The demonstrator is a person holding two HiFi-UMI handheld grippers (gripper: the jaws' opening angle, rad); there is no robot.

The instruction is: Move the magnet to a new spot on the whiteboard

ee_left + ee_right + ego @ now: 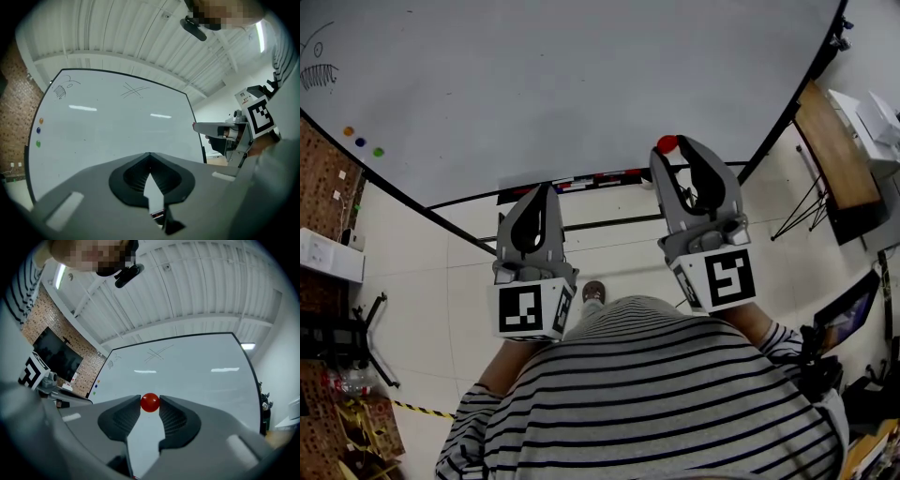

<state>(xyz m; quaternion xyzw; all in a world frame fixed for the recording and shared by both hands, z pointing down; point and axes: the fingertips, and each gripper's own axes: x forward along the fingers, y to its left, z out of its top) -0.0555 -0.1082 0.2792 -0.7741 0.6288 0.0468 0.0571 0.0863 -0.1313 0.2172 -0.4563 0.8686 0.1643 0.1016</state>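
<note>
A small red ball magnet (667, 143) sits between the tips of my right gripper (670, 148), which is shut on it. The right gripper view shows the red magnet (150, 402) pinched between both pads, in front of the whiteboard (197, 366). From the head view the magnet lies over the lower edge of the whiteboard (581, 84); I cannot tell whether it touches the board. My left gripper (546, 190) hangs lower left, below the board's edge, its jaws shut on nothing; in its own view the left gripper (150, 154) has its tips together.
Three small magnets, orange (348, 131), blue (360, 142) and green (378, 152), stick near the board's left edge beside a pen sketch (319, 70). A marker tray (600, 178) runs under the board. A wooden table (830, 150) stands at the right.
</note>
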